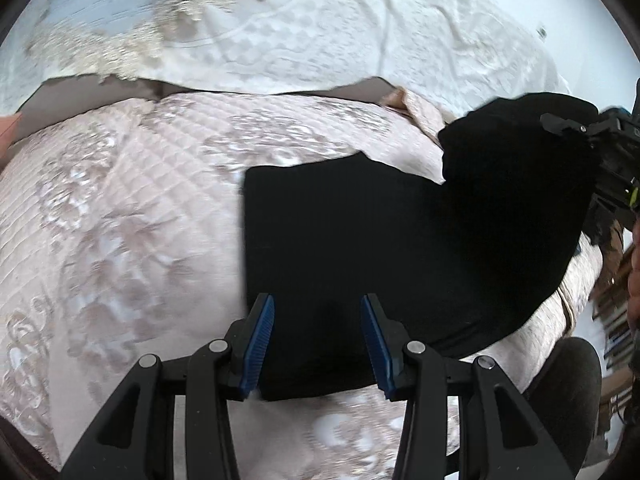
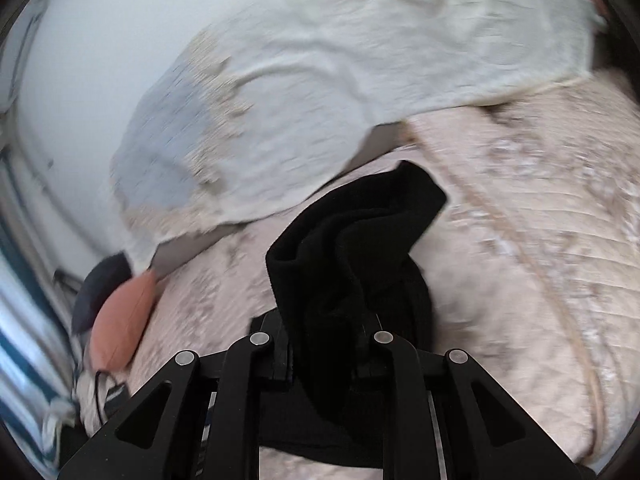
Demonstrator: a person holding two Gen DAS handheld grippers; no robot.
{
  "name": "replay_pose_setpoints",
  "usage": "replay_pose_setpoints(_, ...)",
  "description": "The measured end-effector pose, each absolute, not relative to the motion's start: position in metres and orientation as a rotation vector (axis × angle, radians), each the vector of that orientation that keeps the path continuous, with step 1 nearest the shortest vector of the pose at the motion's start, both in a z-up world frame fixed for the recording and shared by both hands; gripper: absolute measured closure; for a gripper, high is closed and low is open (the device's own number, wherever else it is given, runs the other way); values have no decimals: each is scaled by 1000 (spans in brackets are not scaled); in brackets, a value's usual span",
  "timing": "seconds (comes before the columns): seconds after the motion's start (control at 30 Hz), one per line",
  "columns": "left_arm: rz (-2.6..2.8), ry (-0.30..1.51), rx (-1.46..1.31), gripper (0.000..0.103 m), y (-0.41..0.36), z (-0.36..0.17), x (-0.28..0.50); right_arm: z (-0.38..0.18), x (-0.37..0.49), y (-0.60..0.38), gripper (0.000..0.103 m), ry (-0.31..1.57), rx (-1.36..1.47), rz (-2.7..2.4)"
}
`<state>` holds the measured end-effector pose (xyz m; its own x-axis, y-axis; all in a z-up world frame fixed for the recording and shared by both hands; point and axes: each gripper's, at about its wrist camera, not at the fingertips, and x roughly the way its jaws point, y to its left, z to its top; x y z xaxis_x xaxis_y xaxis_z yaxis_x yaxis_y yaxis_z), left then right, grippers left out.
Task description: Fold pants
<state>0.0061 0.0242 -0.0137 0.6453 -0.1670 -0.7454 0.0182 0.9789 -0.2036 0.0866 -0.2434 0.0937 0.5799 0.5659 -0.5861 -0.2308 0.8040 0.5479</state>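
Observation:
Black pants lie partly flat on a pink quilted bedspread. My left gripper hovers open over their near edge, blue pads apart with nothing pressed between them. At the right, one end of the pants is lifted and bunched up toward my right gripper. In the right wrist view my right gripper is shut on that bunch of black pants, which stands up in folds and hides the fingertips. The pink bedspread lies below.
A white lace cover overlaps the far side of the bed, also blurred in the right wrist view. A rust-coloured cushion and striped cloth sit at the left. The bed's edge and a dark rounded shape are lower right.

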Motion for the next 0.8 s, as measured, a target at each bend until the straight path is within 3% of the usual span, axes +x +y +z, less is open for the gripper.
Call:
replay_pose_setpoints(0.33, 16, 845, -257, 56, 85, -17, -11, 33, 69, -121, 84, 998, 245, 645)
replay_pose_setpoints(0.43, 46, 840, -277, 56, 101, -17, -14, 8, 60, -95, 69, 1078, 148, 682)
replay_pose_setpoints(0.5, 62, 832, -289, 56, 109, -16, -15, 2, 49, -90, 50, 1085, 146, 736)
replay_pose_setpoints(0.8, -61, 799, -349, 55, 103, 1, 5, 31, 45, -147, 48, 999, 271, 757)
